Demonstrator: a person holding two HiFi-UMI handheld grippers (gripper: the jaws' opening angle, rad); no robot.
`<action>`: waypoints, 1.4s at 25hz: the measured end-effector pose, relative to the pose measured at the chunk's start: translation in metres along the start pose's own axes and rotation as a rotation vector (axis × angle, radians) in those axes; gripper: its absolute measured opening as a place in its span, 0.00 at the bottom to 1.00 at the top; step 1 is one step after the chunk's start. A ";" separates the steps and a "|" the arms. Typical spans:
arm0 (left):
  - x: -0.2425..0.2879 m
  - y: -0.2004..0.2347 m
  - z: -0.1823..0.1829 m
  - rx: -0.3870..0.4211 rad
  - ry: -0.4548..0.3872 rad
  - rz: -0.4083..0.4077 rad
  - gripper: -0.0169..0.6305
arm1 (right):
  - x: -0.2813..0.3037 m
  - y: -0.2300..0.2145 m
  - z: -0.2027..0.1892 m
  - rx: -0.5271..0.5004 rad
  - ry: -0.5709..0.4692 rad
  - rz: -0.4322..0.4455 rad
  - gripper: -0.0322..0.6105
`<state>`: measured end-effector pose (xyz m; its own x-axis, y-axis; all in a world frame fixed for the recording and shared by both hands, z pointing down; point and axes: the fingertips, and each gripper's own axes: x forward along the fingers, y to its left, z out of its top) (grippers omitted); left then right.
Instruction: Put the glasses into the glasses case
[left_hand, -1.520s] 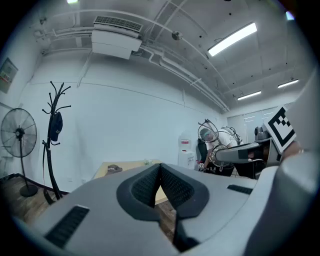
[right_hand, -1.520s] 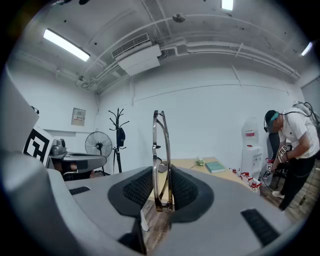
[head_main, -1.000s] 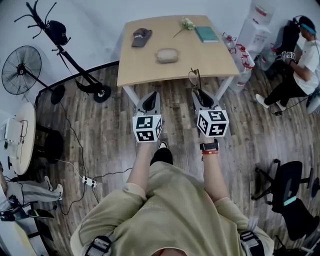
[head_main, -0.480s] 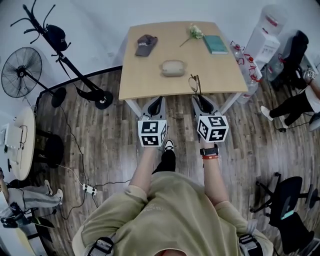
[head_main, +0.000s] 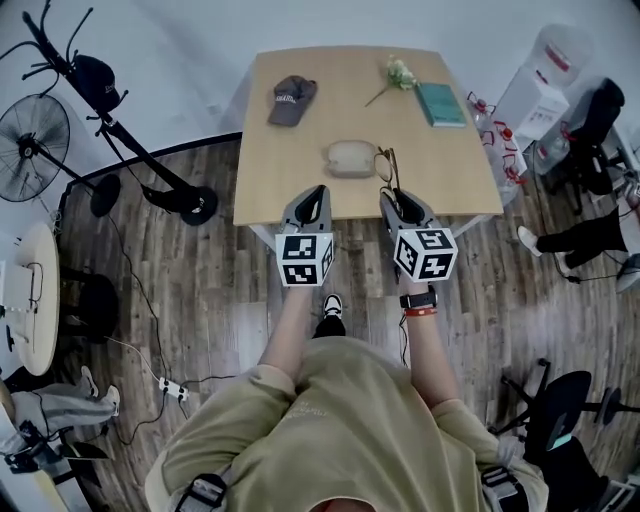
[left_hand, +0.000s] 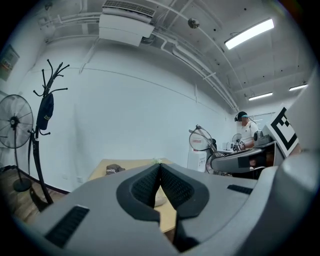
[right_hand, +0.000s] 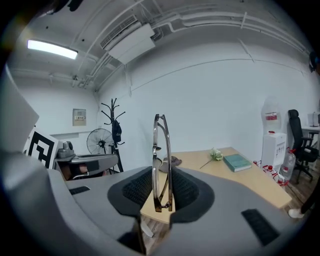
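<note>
Now ferrying thin metal-framed glasses (right_hand: 163, 205) to the beige oval case (head_main: 351, 158).
My right gripper (right_hand: 161, 189) jaws pinch them; left gripper (left_hand: 160, 172), jaws pressed together, should open it next.

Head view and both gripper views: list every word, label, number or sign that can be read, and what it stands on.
No text can be read in any view.
Cap: pale print on the front, too small to read.
Water dispenser: red label, blurred.
Wall notice: too small to read.
Green book: no legible title.
</note>
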<state>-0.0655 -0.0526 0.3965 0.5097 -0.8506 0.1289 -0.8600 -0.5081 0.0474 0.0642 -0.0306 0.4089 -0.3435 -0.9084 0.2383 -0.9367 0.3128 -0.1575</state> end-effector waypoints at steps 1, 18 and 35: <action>0.010 0.007 -0.001 -0.004 0.004 0.000 0.06 | 0.013 -0.003 0.001 0.001 0.007 0.003 0.23; 0.151 0.062 -0.029 -0.012 0.038 -0.114 0.06 | 0.158 -0.066 -0.018 0.116 0.126 0.072 0.23; 0.259 0.106 -0.088 -0.070 0.163 -0.056 0.06 | 0.282 -0.125 -0.069 0.054 0.426 0.344 0.23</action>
<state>-0.0266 -0.3152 0.5220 0.5509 -0.7854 0.2822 -0.8329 -0.5385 0.1274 0.0799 -0.3074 0.5616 -0.6374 -0.5596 0.5297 -0.7641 0.5474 -0.3412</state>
